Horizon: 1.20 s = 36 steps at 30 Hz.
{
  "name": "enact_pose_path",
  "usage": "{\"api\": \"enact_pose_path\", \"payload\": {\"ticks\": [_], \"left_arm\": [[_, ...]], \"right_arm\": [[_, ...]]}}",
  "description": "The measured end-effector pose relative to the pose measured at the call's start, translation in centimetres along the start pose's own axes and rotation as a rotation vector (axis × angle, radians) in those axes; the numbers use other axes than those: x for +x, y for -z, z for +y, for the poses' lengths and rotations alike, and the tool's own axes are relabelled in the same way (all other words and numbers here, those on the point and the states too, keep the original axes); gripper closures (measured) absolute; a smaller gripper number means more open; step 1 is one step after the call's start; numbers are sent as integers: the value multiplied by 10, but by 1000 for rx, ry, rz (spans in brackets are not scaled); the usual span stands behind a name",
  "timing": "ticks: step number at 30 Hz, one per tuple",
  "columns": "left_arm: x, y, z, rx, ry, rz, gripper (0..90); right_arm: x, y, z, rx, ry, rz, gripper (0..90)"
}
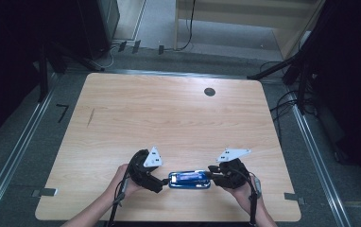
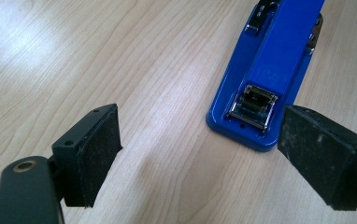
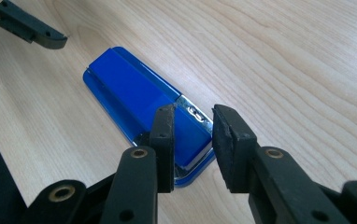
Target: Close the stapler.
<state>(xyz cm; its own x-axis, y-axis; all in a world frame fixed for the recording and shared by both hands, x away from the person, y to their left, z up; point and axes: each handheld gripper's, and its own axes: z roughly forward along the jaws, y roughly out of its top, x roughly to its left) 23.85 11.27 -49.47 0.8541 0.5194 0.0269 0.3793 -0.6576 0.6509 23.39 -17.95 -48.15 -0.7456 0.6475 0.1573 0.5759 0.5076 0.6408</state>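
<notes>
- Blue plastic stapler (image 1: 189, 180), lying near the wooden table's (image 1: 169, 118) front edge, could pivot: right gripper (image 3: 193, 140) seemingly pinches only its end
- Left gripper (image 2: 200, 154), jaws apart, steadies nothing

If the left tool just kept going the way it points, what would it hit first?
Probably the blue stapler: its near end sits just ahead of the open left tool, close to the right-hand pad. Depth is hard to judge; the other pad faces bare table.

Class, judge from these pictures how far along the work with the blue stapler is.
Done: the stapler lies flat on the table. In hand: the right claw straddles one end, grip unclear; the left claw stands open, off the other end. Left: any lift or press.
</notes>
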Motion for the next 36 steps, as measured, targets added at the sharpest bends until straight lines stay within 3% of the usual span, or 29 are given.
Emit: {"api": "enact_pose_path", "payload": {"ticks": [7, 8, 9, 11, 14, 16, 18, 28, 36], "left_arm": [[1, -2, -1, 24, -2, -2, 140], [1, -2, 0, 22, -2, -1, 139], [0, -1, 0, 17, -5, -2, 136], [0, -1, 1, 17, -5, -2, 129], [1, -1, 1, 13, 6, 4, 114], [2, -1, 0, 14, 7, 12, 110], [3, 0, 0, 13, 14, 23, 97], [9, 10, -4, -1, 61, 95, 40], [24, 18, -9, 11, 121, 133, 29]], "right_arm": [[0, 1, -5, 10, 3, -4, 744], [0, 1, -6, 3, -5, -1, 746], [-4, 0, -7, -6, -42, 35, 731], [-5, 0, -8, -9, -53, 40, 707], [-3, 1, -6, -6, -17, 1, 674], [-2, 6, -4, -57, -1, -10, 638], [-1, 9, -2, -58, 37, -66, 543], [-18, 23, -7, -59, -57, -148, 152], [-41, 35, -19, -35, -129, -183, 80]]}}
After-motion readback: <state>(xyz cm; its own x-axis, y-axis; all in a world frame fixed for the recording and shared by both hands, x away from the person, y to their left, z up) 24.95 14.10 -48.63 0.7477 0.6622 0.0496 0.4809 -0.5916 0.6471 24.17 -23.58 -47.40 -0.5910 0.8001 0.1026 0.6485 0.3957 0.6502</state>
